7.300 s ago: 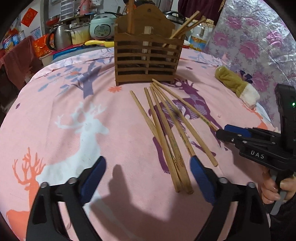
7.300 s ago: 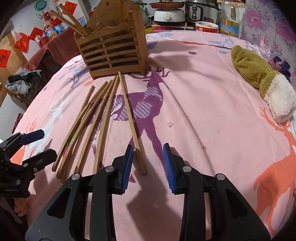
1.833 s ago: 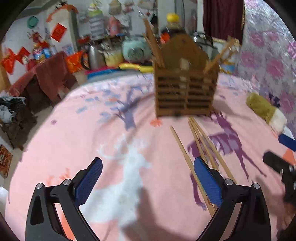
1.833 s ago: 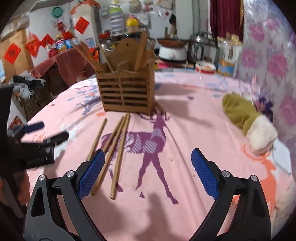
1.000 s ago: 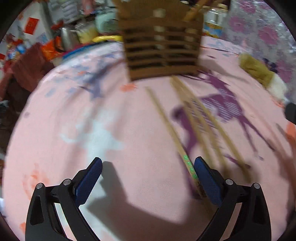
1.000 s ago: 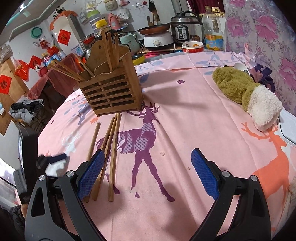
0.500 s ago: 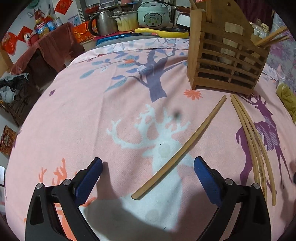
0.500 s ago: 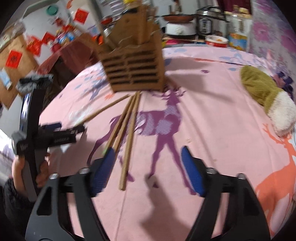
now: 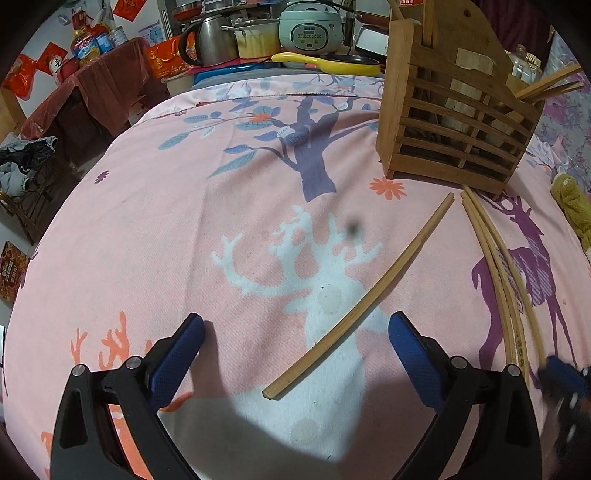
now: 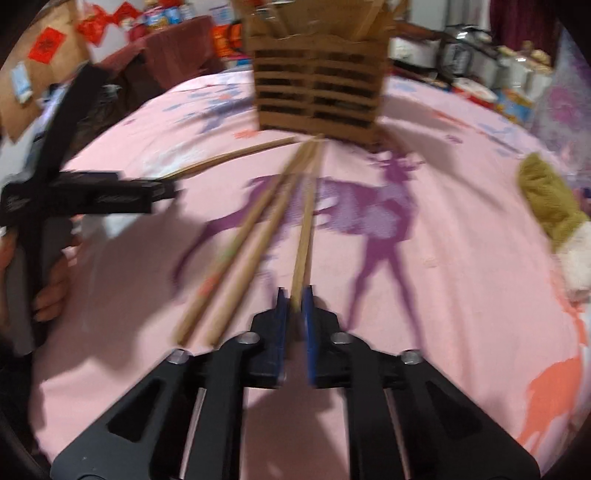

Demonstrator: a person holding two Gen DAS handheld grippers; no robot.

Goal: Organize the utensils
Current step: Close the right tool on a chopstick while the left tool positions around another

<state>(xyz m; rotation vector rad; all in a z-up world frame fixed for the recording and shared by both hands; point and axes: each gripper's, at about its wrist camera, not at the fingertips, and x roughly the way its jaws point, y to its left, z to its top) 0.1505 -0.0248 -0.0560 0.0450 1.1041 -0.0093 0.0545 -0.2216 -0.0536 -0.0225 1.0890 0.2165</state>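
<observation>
A slatted wooden utensil holder [image 9: 454,122] stands at the back of the pink table and holds several chopsticks; it also shows in the blurred right wrist view [image 10: 317,85]. My left gripper [image 9: 295,343] is open, low over the cloth, with the near end of a single chopstick [image 9: 365,299] lying between its fingers. My right gripper [image 10: 294,299] is shut on the near end of one chopstick [image 10: 304,221]. Two more chopsticks [image 10: 240,251] lie just left of it. The same bundle [image 9: 498,280] lies right of the left gripper.
A green and white plush cloth [image 10: 554,210] lies at the table's right edge. A kettle [image 9: 210,44], pots and a rice cooker [image 9: 310,33] stand on a counter behind the table. A red-draped stand [image 9: 92,96] is at the back left.
My right gripper has dropped to the cloth and closed from wide open onto the end of the rightmost chopstick. My left gripper has held almost still over the single chopstick.
</observation>
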